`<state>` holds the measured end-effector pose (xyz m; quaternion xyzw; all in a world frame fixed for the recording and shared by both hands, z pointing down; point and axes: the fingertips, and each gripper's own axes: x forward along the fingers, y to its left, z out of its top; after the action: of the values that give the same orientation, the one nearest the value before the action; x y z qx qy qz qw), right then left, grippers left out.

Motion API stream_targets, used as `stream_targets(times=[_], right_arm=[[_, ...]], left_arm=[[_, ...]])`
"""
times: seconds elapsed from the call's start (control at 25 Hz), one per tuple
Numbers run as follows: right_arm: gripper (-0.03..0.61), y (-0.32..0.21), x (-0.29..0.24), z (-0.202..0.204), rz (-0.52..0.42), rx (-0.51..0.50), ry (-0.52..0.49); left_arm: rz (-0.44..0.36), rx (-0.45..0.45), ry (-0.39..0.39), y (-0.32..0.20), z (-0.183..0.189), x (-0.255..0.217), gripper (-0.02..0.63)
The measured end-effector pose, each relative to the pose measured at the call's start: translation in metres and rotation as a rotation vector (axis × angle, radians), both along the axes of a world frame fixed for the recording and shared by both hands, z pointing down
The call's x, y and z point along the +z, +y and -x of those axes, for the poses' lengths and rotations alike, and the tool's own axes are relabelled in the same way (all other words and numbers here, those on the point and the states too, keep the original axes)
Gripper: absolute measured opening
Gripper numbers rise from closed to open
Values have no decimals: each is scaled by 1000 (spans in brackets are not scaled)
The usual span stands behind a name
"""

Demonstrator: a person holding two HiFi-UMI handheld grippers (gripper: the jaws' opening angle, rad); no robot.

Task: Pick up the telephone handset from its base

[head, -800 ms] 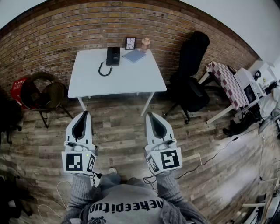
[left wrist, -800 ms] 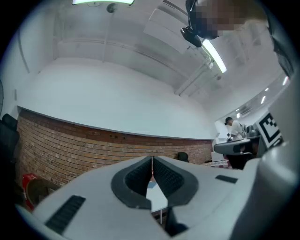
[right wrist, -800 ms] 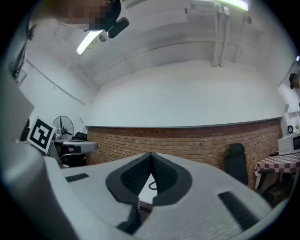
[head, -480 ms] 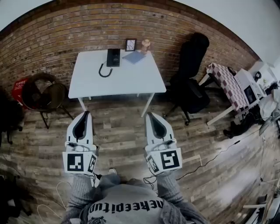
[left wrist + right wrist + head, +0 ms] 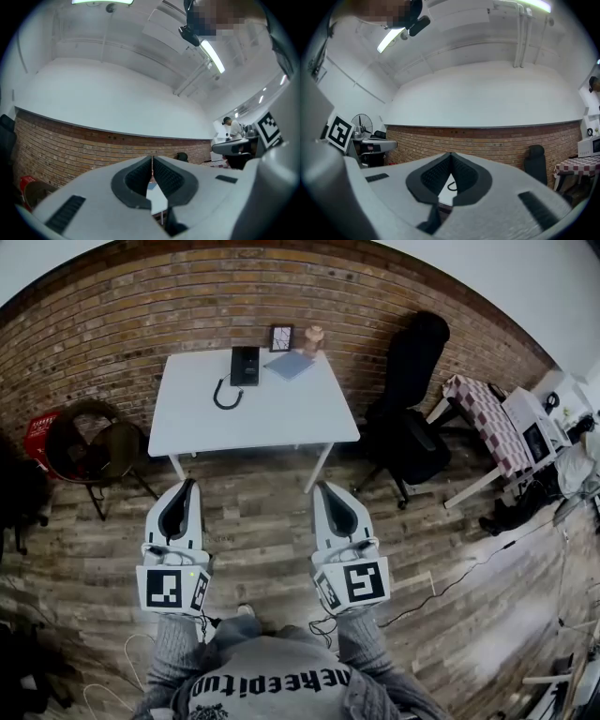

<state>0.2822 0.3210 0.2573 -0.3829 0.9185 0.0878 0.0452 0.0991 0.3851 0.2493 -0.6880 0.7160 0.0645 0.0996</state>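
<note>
almost nothing has changed: the table [image 5: 272,418] and telephone [image 5: 245,365] sit a touch lower and nearer in the head view, so the person is only edging in. left gripper [image 5: 187,483] and right gripper [image 5: 323,487] are both clenched on nothing, tips together, low over the floor. the handset [image 5: 239,364] is not yet lifted, at the table's far edge by the brick wall [image 5: 141,315] and well apart from both grippers; i'd say the whole approach and the jaw opening are still ahead.
</note>
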Motion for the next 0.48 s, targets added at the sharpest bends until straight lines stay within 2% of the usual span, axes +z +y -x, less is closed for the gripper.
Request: stream_targets(times=[0.28, 0.48], right_arm=[[5, -8, -2, 31, -48, 16, -45], [5, -11, 2, 50, -57, 11, 0]], left_arm=[[-11, 34, -14, -14, 32, 0, 12], [-20, 52, -5, -23, 46, 0, 12]])
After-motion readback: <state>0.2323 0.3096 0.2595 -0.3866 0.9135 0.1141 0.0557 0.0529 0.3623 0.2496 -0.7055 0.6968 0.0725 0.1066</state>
